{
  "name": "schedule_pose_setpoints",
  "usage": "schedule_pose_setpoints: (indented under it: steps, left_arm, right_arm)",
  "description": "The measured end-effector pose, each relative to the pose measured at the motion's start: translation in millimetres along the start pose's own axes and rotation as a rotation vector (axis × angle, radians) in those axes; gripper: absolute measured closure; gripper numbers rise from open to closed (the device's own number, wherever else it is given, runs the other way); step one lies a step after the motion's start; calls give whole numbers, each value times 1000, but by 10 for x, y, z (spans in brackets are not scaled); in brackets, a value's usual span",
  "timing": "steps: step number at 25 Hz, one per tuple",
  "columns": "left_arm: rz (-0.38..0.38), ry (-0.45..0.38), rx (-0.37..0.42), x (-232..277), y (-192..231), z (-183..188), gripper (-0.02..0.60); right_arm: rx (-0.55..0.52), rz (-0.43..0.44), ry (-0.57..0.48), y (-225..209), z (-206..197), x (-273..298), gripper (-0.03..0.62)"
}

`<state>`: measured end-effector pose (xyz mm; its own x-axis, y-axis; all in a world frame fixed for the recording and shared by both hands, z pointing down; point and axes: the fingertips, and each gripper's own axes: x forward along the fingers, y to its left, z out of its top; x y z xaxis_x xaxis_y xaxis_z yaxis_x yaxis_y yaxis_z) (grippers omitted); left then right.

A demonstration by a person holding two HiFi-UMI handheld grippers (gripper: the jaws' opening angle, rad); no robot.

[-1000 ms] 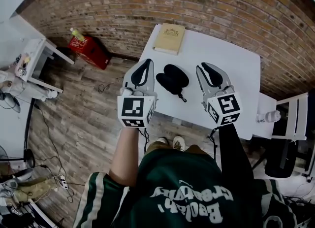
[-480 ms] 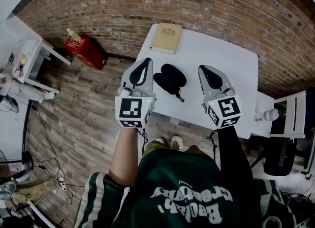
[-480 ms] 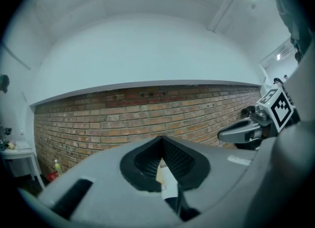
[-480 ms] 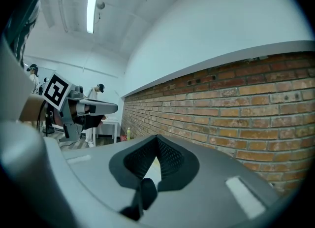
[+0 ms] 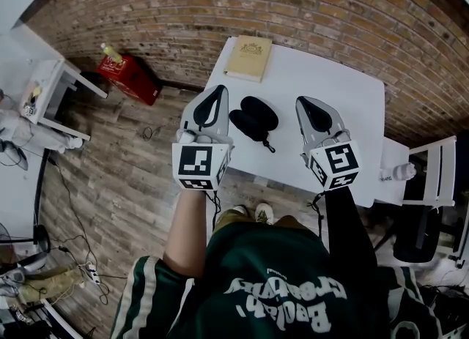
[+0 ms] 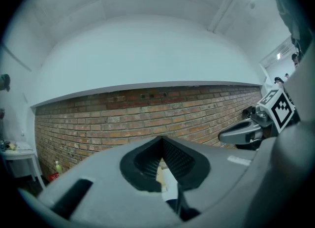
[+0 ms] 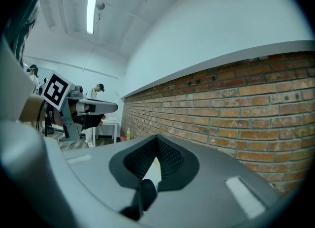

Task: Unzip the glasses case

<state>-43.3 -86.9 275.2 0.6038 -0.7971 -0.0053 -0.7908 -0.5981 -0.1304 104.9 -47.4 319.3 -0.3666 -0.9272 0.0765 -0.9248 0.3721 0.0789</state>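
A black zipped glasses case [image 5: 253, 117] lies on the white table [image 5: 344, 110], its pull strap [image 5: 269, 143] trailing toward the near edge. My left gripper [image 5: 219, 91] hovers just left of the case, level, jaws shut and empty. My right gripper [image 5: 303, 101] hovers to the right of the case, also shut with nothing in it. Neither touches the case. In the left gripper view the closed jaws [image 6: 161, 139] point at the brick wall, with the right gripper [image 6: 244, 132] off to the side. The right gripper view shows its closed jaws [image 7: 156, 137] and the left gripper [image 7: 92, 107].
A tan book [image 5: 249, 57] lies at the table's far left corner. A red crate [image 5: 132, 76] with a bottle sits on the wooden floor by the brick wall. A small white table [image 5: 45, 90] stands at left and white furniture [image 5: 432, 173] at right.
The right gripper's jaws have drawn together from a slight opening. Both hands stay where they were beside the case.
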Motion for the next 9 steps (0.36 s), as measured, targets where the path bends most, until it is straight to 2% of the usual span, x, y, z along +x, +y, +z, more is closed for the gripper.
schedule_pose_setpoints:
  steps: [9]
  left_arm:
    - [12,-6,7,8,17,17,581]
  right_arm:
    - [3,1,-4,-22,6,27,582]
